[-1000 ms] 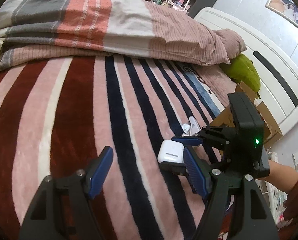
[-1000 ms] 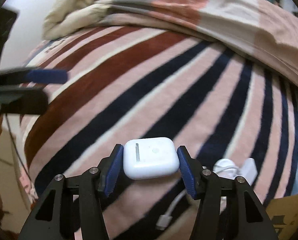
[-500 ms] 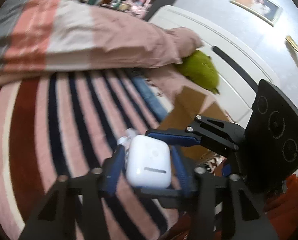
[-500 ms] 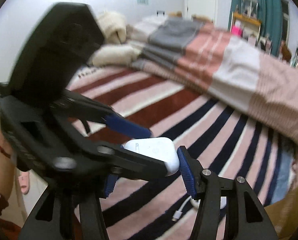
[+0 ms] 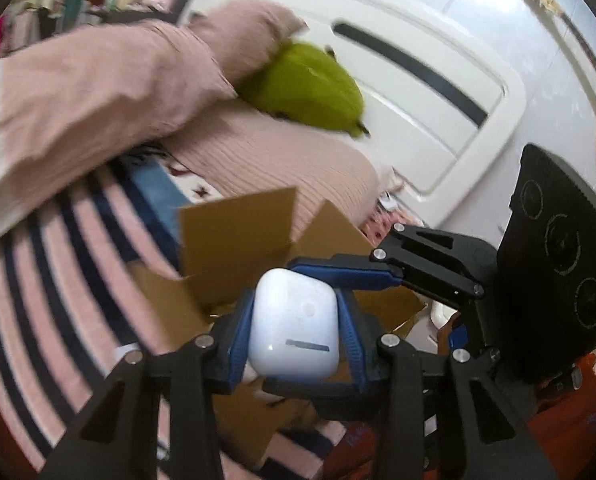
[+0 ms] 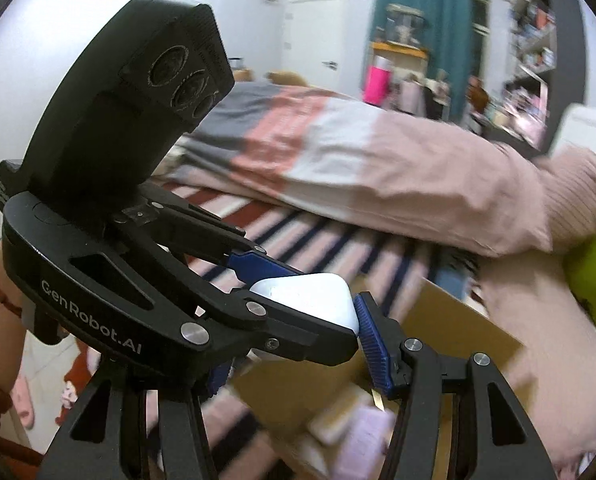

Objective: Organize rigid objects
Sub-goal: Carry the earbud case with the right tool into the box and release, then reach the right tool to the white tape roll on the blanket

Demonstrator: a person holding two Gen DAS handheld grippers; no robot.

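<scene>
A white earbud case [image 5: 294,322] is held in the air over an open cardboard box [image 5: 238,240] on the striped blanket. My left gripper [image 5: 296,332] is shut on the case, its blue pads against both sides. My right gripper [image 6: 298,328] comes in from the right and crosses the left one; its blue fingers [image 5: 341,274] lie along the case too. In the right wrist view the case [image 6: 309,296] sits between the right pad [image 6: 371,344] and the left gripper's body, above the box [image 6: 437,332].
A folded pink, grey and white quilt [image 6: 337,160] lies across the bed. A green plush toy [image 5: 309,84] rests by the white headboard [image 5: 417,92]. Small items lie inside the box [image 6: 361,436]. A white cable end [image 5: 124,350] lies on the blanket.
The right gripper lifted the case off the blanket; the left gripper came in and shut on it. Both have carried it together toward the headboard end, over the cardboard box.
</scene>
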